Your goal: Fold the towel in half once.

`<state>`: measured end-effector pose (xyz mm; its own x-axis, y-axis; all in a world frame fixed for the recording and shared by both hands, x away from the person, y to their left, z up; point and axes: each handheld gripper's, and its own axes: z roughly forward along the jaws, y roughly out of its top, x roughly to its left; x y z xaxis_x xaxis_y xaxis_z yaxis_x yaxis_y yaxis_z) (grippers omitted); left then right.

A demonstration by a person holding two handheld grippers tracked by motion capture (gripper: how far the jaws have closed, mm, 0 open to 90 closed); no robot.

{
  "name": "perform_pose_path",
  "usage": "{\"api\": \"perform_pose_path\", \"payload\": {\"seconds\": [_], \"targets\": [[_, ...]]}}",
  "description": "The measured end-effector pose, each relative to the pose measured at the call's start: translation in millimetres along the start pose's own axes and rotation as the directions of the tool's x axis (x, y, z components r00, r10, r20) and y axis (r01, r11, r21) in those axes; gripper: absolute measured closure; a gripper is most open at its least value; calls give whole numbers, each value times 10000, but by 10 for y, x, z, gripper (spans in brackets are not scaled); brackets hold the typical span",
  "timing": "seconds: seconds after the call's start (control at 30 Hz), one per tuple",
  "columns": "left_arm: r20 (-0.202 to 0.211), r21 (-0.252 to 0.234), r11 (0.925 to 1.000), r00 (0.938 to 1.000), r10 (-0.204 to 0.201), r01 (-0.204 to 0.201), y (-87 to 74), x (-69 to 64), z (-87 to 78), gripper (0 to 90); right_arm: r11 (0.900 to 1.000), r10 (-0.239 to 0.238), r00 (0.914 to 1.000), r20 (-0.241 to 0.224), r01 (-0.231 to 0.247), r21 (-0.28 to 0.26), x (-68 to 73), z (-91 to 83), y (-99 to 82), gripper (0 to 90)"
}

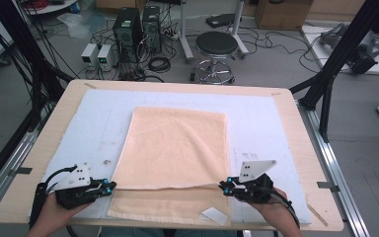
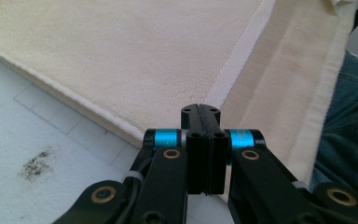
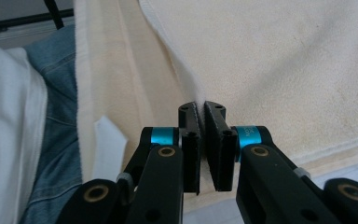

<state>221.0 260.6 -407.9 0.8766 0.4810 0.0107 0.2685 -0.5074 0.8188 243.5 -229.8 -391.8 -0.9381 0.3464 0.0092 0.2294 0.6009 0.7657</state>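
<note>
Lying flat on the white mat that covers the wooden table, the peach towel is folded, with its upper layer reaching almost to the near edge and a strip of the lower layer showing below it. On this lower strip, near its right corner, sits a small white label. The left gripper is held by the person's left hand at the left corner of the folded upper edge, and the right gripper is held by the right hand at the right corner of the same edge. In the left gripper view the jaws are pressed together and the corner of the upper towel layer meets their tips; I cannot tell for sure whether cloth is caught between them. In the right gripper view the jaws stand almost together, with a thin ridge of the towel's upper layer rising into the narrow gap, so they pinch the cloth there. The mat shows some dark stains beside the left gripper. Beyond the table, on the floor, stand a round black stool and two computer towers among many cables.
</note>
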Motion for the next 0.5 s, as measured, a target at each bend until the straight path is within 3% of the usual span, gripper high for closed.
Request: {"api": "perform_pose_path", "payload": {"seconds": [0.4, 0.47, 0.5], "targets": [[248, 120, 9999, 9996, 106, -109, -119, -325, -182, 889, 9998, -202, 9977, -650, 201, -33, 343, -115, -62, 852], [293, 106, 9999, 9996, 5, -8, -126, -334, -182, 874, 9999, -101, 9946, -1036, 106, 44, 370, -110, -89, 828], [358, 128, 9999, 9993, -77, 73, -122, -324, -177, 832, 10000, 47, 9920, -1263, -37, 83, 371, -106, -104, 768]]}}
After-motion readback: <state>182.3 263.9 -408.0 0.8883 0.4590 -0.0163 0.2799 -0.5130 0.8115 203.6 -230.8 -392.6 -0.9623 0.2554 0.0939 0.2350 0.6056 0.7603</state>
